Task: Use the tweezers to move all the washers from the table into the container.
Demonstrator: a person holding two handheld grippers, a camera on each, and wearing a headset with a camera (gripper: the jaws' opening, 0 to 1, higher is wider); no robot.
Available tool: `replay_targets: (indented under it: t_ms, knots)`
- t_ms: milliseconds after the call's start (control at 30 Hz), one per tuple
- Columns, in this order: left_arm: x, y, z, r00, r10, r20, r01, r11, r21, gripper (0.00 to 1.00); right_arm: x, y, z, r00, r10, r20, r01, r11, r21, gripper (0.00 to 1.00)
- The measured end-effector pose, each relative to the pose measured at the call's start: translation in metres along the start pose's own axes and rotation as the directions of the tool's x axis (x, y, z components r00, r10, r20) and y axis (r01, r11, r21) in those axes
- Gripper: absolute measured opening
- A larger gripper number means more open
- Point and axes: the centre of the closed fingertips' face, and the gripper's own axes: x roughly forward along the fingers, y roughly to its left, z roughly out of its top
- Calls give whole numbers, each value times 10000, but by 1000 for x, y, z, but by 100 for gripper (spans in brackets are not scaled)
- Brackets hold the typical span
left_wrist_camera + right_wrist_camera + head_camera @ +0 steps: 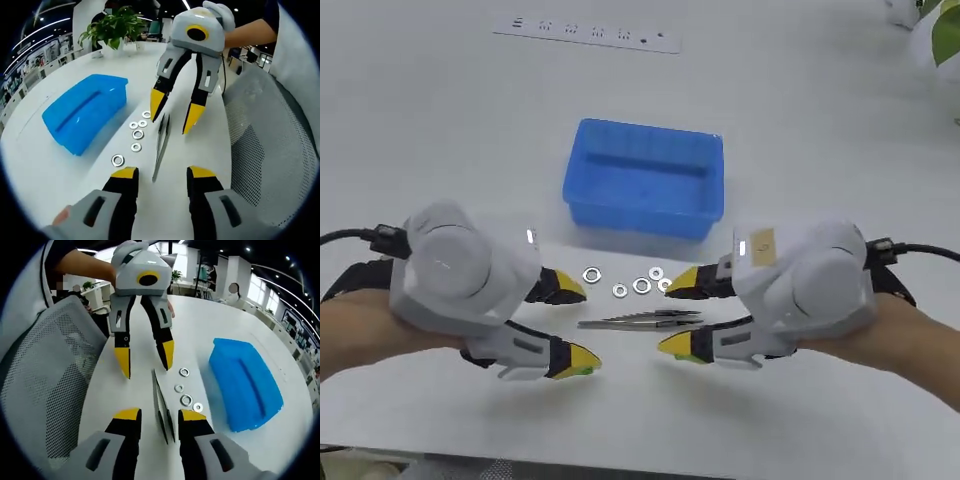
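Note:
Metal tweezers lie flat on the white table, tips pointing right in the head view. Just beyond them, several small steel washers are strung in a loose row. Behind the washers stands a blue container. My left gripper and right gripper face each other across the tweezers, both open with nothing held. The left gripper view has the tweezers between its jaws' line and the right gripper, with washers to the left. The right gripper view has the tweezers, washers and container.
A white power strip lies at the table's far side and a green plant stands at the far right corner. A grey mesh chair sits close against the table's near edge.

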Motion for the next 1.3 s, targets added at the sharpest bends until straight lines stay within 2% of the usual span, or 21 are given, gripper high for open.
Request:
replay_targets:
  t_ms: [100,200,233,367,500,567,667,733,1067,1233,1300]
  knots:
    - [2,2,-1,10000,-30,-84,29,9999,-123,40,5,-1,-3,9997,198,-130,-197,9998,101,27]
    - [4,1,-3,9996,-61,-275,60,10000,-33,36,8,1,-7,9986,384,-352,-386,9992,-66,24]
    - [4,1,-2,9998,-70,-211,71,10000,43,35,8,1,-8,9983,421,-401,-424,9991,-65,23]
    - [4,2,-2,9994,-122,-333,120,9999,-46,31,10,-1,-10,9972,403,-629,-426,9985,-354,19]
    - [7,-1,2,9978,-459,-473,449,9988,-220,28,10,-2,-11,9964,468,-712,-505,9974,-508,15]
    - [10,-2,2,9965,-529,-647,542,9983,191,26,10,-2,-11,9956,513,-785,-557,9969,-555,11]
    - [11,-2,4,9956,-614,-703,627,9979,167,26,11,-1,-11,9949,424,-910,-513,9940,-967,11]
    - [11,-1,3,9957,-602,-699,617,9979,194,24,11,-2,-11,9946,398,-956,-479,9954,-834,9]
    - [12,3,3,9948,-565,-843,593,9978,300,19,10,-3,-11,9975,101,-700,-164,9958,-900,7]
    - [12,5,3,9945,-538,-900,574,9976,383,17,7,-3,-4,9996,22,-281,-40,9977,-672,7]
    - [13,6,3,9946,-534,-892,559,9981,255,17,6,-2,-3,9996,5,-267,-23,9977,-676,7]
